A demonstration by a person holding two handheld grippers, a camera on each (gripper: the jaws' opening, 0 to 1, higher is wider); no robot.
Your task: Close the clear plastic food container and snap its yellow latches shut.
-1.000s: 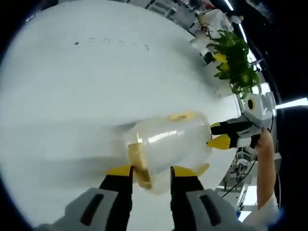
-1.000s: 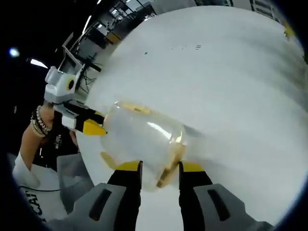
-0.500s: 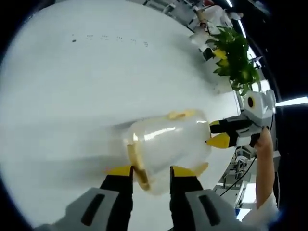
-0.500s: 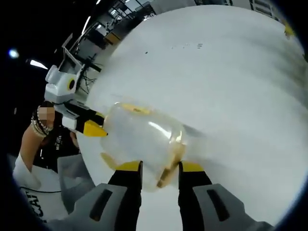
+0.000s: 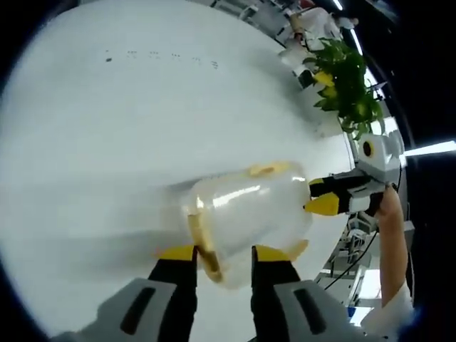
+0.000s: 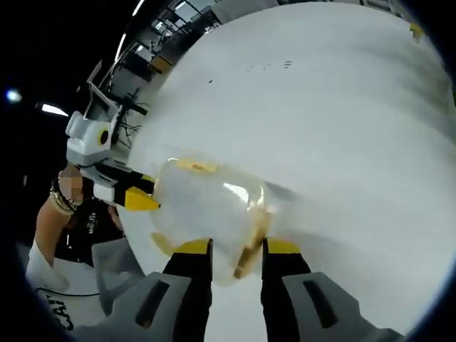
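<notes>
While my left gripper [image 5: 222, 253] rises from the bottom of the left gripper view, its yellow-tipped jaws stand on either side of a yellow latch [image 5: 201, 242] on the near end of the clear container [image 5: 246, 210]; they look clamped on that latch, though the blur keeps me from being sure of full contact. In the right gripper view my right gripper [image 6: 236, 249] does the same at the opposite end, jaws flanking another yellow latch [image 6: 249, 239] on the container [image 6: 206, 210] just above the bottom centre of the frame.

The container sits low and central in both views on the white table [image 5: 142, 107], lid already on the body as far as I can judge. Further latches [image 5: 267, 169] show on its long sides. Whether any latch has clicked home I cannot tell; my guess is that closing is done and the snapping is under way, with the side latches left.

Beyond, at the right of the left gripper view, the right gripper meets the container's far end; a green plant [image 5: 345, 78] stands at upper right.
</notes>
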